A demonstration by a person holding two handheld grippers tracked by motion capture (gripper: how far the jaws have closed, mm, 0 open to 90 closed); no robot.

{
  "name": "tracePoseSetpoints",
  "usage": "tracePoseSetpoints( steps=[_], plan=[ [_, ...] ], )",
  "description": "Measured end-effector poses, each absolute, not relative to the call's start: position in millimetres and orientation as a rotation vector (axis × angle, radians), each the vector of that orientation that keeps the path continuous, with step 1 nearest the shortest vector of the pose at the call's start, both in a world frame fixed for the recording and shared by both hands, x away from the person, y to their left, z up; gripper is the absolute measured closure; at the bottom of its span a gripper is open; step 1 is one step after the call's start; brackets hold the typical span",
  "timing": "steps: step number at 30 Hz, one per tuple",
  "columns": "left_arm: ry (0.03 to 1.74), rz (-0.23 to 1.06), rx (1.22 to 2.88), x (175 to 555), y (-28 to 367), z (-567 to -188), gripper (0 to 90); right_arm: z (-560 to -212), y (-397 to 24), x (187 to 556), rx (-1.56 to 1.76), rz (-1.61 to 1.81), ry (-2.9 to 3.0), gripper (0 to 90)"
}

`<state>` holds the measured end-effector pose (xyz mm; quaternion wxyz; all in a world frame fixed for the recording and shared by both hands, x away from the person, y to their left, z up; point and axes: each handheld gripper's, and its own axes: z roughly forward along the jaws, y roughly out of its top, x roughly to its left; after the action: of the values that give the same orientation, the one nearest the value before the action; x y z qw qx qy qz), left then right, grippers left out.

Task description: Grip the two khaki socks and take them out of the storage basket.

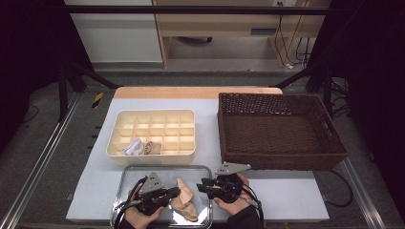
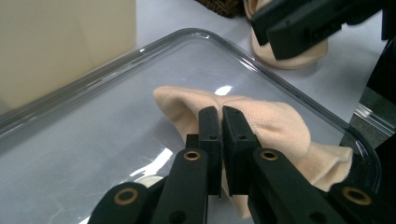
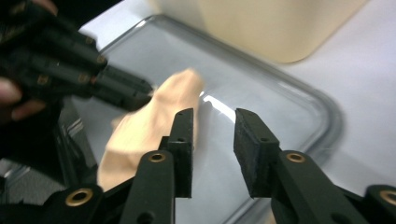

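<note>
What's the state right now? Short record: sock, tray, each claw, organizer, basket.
sock: peach sock lying in the clear tray
left claw: shut, pinching the sock's fabric
right claw: open, beside the sock, nothing between the jaws
organizer: cream organizer behind the tray, two rolled items in front-row cells
basket: brown basket at right, looks empty

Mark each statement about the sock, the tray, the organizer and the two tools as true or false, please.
1. The peach sock lies in the clear tray. True.
2. The left tool is wide open. False: its jaws are shut on the sock.
3. The wicker basket holds socks. False: no socks are visible inside.
4. The right tool is open. True.
5. The cream organizer has nothing in it. False: two rolled items sit in its front row.
</note>
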<state>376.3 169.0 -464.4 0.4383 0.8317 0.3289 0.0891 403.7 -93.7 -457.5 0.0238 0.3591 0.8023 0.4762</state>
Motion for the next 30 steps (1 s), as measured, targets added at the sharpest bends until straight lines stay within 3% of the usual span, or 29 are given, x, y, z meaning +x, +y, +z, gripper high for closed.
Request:
tracePoseSetpoints(
  steps=[10,20,30],
  plan=[
    [0.793,0.224,2.123,374.1,159.9,-470.6,84.9,-457.2,-95.3,406.6,1.12,1.459,2.439,62.2],
    [0.803,0.253,2.12,377.3,157.8,-470.6,85.8,-446.3,-105.9,407.2,1.13,1.445,2.378,63.6],
    [0.869,0.288,2.06,391.5,179.7,-461.1,86.3,-434.4,-127.8,412.5,1.178,1.443,2.268,65.4]
  ],
)
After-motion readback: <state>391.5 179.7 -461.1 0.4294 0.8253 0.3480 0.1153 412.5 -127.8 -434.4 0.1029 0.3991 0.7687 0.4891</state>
